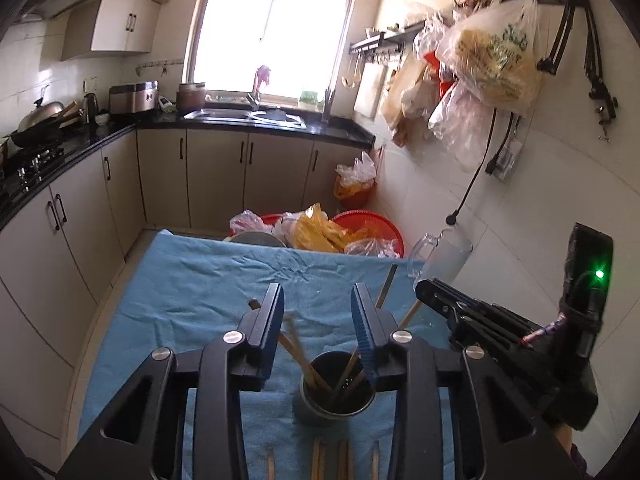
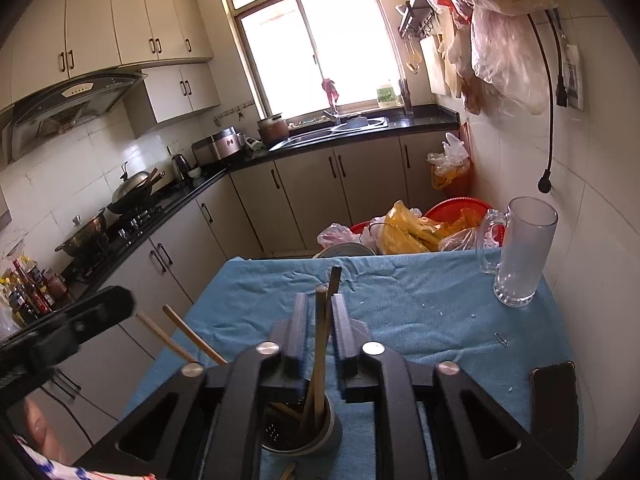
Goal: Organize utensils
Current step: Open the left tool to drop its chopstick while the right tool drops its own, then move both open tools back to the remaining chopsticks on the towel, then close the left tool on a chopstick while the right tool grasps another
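Note:
A dark round utensil holder (image 1: 337, 394) stands on the blue cloth (image 1: 200, 280) and holds several wooden chopsticks (image 1: 298, 350). My left gripper (image 1: 318, 308) is open above the holder, jaws wide apart and empty. More chopsticks (image 1: 320, 460) lie on the cloth at the near edge. In the right wrist view my right gripper (image 2: 319, 312) hovers over the same holder (image 2: 298, 428), and two chopsticks (image 2: 320, 344) stand in the narrow gap between its jaws with their lower ends in the holder. The right gripper also shows in the left wrist view (image 1: 440, 296).
A glass mug (image 2: 520, 256) stands at the table's far right corner. A black phone (image 2: 554, 392) and a paper clip (image 2: 502, 339) lie at the right. Red basins with plastic bags (image 1: 332, 232) sit beyond the table. A wall runs along the right.

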{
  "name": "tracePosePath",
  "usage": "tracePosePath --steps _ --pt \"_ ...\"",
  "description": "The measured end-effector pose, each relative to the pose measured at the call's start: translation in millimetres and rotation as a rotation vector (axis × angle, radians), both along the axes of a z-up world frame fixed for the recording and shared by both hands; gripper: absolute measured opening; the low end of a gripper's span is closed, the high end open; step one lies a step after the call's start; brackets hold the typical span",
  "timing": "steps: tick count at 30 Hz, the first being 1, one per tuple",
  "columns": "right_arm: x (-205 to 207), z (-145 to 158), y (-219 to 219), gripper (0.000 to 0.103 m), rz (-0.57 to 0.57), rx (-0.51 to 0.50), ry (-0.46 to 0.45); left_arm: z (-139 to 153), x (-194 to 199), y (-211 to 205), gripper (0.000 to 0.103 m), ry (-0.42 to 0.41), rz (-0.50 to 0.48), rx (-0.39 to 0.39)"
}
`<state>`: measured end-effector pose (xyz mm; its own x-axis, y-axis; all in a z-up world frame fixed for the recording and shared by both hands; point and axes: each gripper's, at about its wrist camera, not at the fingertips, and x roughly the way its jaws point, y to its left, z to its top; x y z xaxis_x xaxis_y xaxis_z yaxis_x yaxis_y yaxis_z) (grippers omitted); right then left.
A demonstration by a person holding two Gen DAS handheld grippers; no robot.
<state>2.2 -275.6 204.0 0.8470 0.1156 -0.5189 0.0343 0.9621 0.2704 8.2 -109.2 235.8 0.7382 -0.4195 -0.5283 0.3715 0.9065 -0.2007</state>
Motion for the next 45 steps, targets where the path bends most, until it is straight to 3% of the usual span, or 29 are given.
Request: tracePosePath --steps 1,5,9,15,21,27,31,35,38,40,45 --pt "-2.9 2.6 1.2 0.028 -0.002 -0.004 -0.008 1.8 -4.9 3.9 0.034 -0.006 0.001 0.000" --pt "-19.7 15.2 2.3 0.033 -0.012 -0.028 -0.036 6.5 -25.0 22.0 0.036 -0.019 0.018 -0.002" --pt "-42.3 20.2 -2.2 0.045 -0.033 -0.035 -0.041 7.5 -50.1 52.8 0.038 -0.023 0.046 -0.030" --pt "-75.4 -6.3 -10.1 0.055 -0.049 -0.052 0.039 -14.3 -73.9 92.1 0.047 0.010 0.108 -0.040" --pt "-96.0 -85.2 -13.0 0.055 -0.019 -0.002 0.241 -83.9 -72.7 103.2 0.047 0.189 0.102 -0.021" --pt "-101.0 -141.8 7.0 0.050 0.040 -0.004 0.379 -152.1 -61.8 74.9 0.046 0.330 0.035 0.087" --pt "-96.4 -157.0 26.2 0.043 0.083 -0.034 0.410 -182.1 -54.0 55.0 0.039 0.402 -0.010 0.118" --pt "-90.6 -165.5 38.9 0.041 0.097 -0.072 0.429 -201.1 -45.7 37.4 0.038 0.428 -0.022 0.161" --pt "-85.4 -174.0 41.8 0.035 0.093 -0.096 0.452 -214.7 -34.2 28.0 0.031 0.457 -0.026 0.186" --pt "-83.0 -179.0 40.6 0.032 0.088 -0.105 0.465 -220.1 -29.0 21.9 0.026 0.470 -0.034 0.196" --pt "-73.8 -178.9 42.6 0.029 0.080 -0.130 0.466 -221.0 -20.1 13.1 0.026 0.460 -0.039 0.206"
